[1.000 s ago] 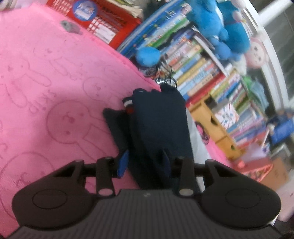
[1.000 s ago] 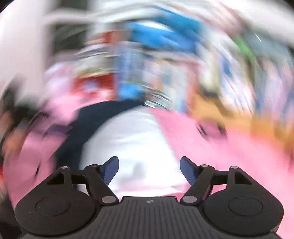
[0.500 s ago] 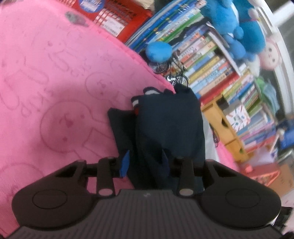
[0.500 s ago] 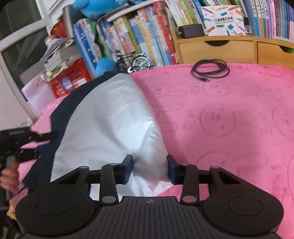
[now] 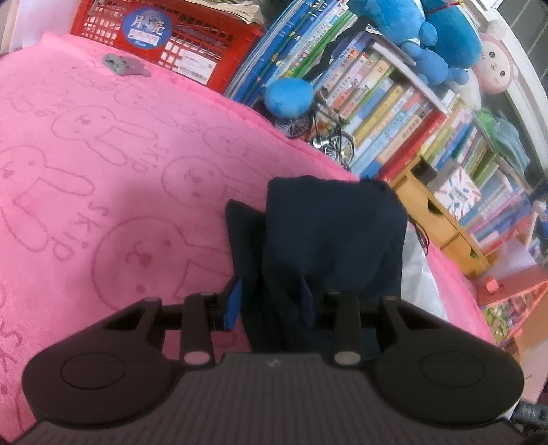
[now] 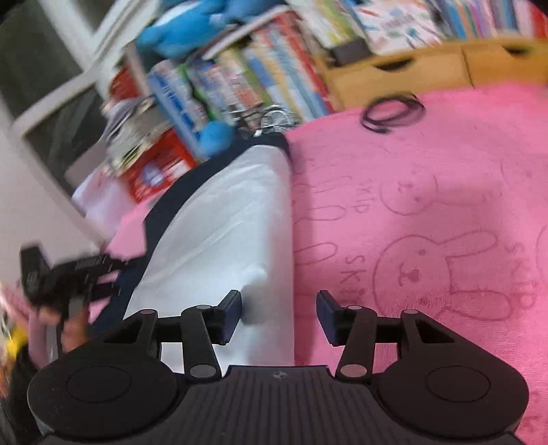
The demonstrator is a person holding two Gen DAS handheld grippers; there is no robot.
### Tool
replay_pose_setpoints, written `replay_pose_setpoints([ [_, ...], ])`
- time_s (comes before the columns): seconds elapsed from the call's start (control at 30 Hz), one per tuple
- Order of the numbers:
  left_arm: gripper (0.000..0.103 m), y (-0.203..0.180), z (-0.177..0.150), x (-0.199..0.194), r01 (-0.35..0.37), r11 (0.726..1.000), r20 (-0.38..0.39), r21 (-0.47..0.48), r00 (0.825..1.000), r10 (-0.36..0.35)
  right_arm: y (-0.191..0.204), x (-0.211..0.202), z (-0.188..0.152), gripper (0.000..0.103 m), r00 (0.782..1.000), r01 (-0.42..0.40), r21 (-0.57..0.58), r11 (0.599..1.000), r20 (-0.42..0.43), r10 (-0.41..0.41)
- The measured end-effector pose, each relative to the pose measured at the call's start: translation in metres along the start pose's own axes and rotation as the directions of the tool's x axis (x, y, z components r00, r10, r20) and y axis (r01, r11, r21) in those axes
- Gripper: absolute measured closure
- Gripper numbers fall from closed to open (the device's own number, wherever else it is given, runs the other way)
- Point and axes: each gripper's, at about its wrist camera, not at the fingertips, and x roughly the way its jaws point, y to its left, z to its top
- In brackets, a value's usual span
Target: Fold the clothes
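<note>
Left wrist view: the left gripper (image 5: 270, 303) is squeezing a bunched part of the dark blue garment (image 5: 328, 239), and its blue pads are pressing into the cloth from both sides. The garment is lying on the pink blanket (image 5: 102, 191), which is covered in drawn bunnies. A small grey thing (image 5: 125, 65) is sitting on the blanket near the far edge. Behind the blanket a red crate (image 5: 178, 37) is standing with papers sticking out of it. Next to it, rows of books (image 5: 376, 99) are leaning, with a blue ball (image 5: 289, 96) and a tiny toy bicycle (image 5: 328, 130) in front. Blue plush toys (image 5: 421, 30) and a pink one (image 5: 496, 65) are sitting on top. A yellow wooden drawer box (image 5: 441, 219) is standing further right.

In the right wrist view, the right gripper (image 6: 279, 315) is letting go: its jaws are opening, and the edge of the white part of the garment (image 6: 222, 232) is lying loose between them, with gaps beside the pads. A black cable (image 6: 392, 111) is curled on the blanket. At the far left a hand (image 6: 65, 321) is holding the other gripper.
</note>
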Motion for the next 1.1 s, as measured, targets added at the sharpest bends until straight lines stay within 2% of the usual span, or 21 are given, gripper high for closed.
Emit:
replay_pose_setpoints([
  [0.1,0.069,0.002,0.001,0.001,0.009,1.0,-0.011,0.009,1.0,-0.009,0.002,0.013,0.001,0.053,1.0,0.004,0.023,1.0,-0.022,-0.003],
  [0.2,0.069,0.001,0.003,0.004,0.01,0.999,-0.028,0.042,1.0,-0.009,0.018,0.017,-0.007,0.057,0.998,-0.003,-0.039,0.999,-0.055,0.001],
  [0.27,0.069,0.0,0.005,0.006,0.01,0.997,-0.042,0.072,0.999,-0.007,0.031,0.015,-0.014,0.057,0.998,0.03,-0.094,0.995,-0.055,-0.036],
  [0.33,0.069,0.0,0.008,0.009,0.009,0.995,-0.048,0.101,0.999,-0.005,0.04,0.011,-0.02,0.057,0.997,0.027,-0.097,0.995,-0.071,-0.034],
  [0.47,0.071,0.001,0.019,0.003,0.002,0.989,-0.061,0.148,0.998,0.007,0.068,0.001,-0.041,0.055,0.987,-0.043,-0.201,0.979,-0.162,0.01],
  [0.53,0.071,0.003,0.023,-0.02,0.034,0.984,-0.029,0.174,0.999,-0.029,0.074,-0.013,-0.047,0.053,0.986,-0.056,-0.27,0.961,-0.164,0.011],
  [0.6,0.071,-0.001,0.023,-0.045,0.06,0.977,0.027,0.204,0.997,-0.067,0.063,-0.027,-0.04,0.044,0.992,-0.017,-0.243,0.97,-0.122,-0.014],
  [0.63,0.071,-0.007,0.021,-0.056,0.073,0.97,0.056,0.233,0.994,-0.089,0.055,-0.03,-0.036,0.04,0.994,0.0,-0.215,0.977,-0.106,-0.023],
  [0.7,0.071,-0.027,0.013,-0.074,0.089,0.94,0.115,0.33,0.984,-0.134,0.045,-0.029,-0.028,0.04,0.996,0.036,-0.163,0.986,-0.072,-0.049],
  [0.77,0.07,-0.05,-0.002,-0.079,0.059,0.889,0.15,0.454,0.979,-0.141,0.047,-0.021,-0.021,0.04,0.997,0.076,-0.163,0.984,-0.021,-0.08],
  [0.8,0.07,-0.057,-0.011,-0.077,0.037,0.863,0.153,0.504,0.98,-0.131,0.05,-0.017,-0.019,0.04,0.997,0.079,-0.167,0.983,-0.002,-0.08],
  [0.83,0.07,-0.064,-0.02,-0.072,0.014,0.836,0.15,0.548,0.982,-0.115,0.053,-0.014,-0.016,0.04,0.999,0.047,-0.164,0.985,0.004,-0.047],
  [0.93,0.068,-0.057,-0.037,-0.049,-0.062,0.804,0.112,0.591,0.994,-0.005,0.06,-0.012,-0.019,0.039,1.0,-0.014,-0.198,0.98,-0.013,0.012],
  [0.97,0.068,-0.05,-0.04,-0.043,-0.113,0.795,0.12,0.596,0.991,0.051,0.063,-0.012,-0.023,0.038,1.0,-0.015,-0.228,0.974,-0.029,0.008],
  [1.03,0.068,-0.031,-0.044,-0.033,-0.239,0.769,0.159,0.593,0.971,0.179,0.059,-0.016,-0.032,0.038,0.999,0.0,-0.257,0.966,-0.052,-0.014],
  [1.07,0.07,-0.02,-0.041,-0.031,-0.285,0.766,0.161,0.576,0.958,0.236,0.056,-0.018,-0.036,0.036,0.998,0.006,-0.262,0.965,-0.061,-0.023],
  [1.1,0.07,-0.01,-0.035,-0.032,-0.293,0.787,0.136,0.543,0.955,0.262,0.05,-0.021,-0.038,0.035,0.998,0.008,-0.25,0.968,-0.061,-0.024],
])
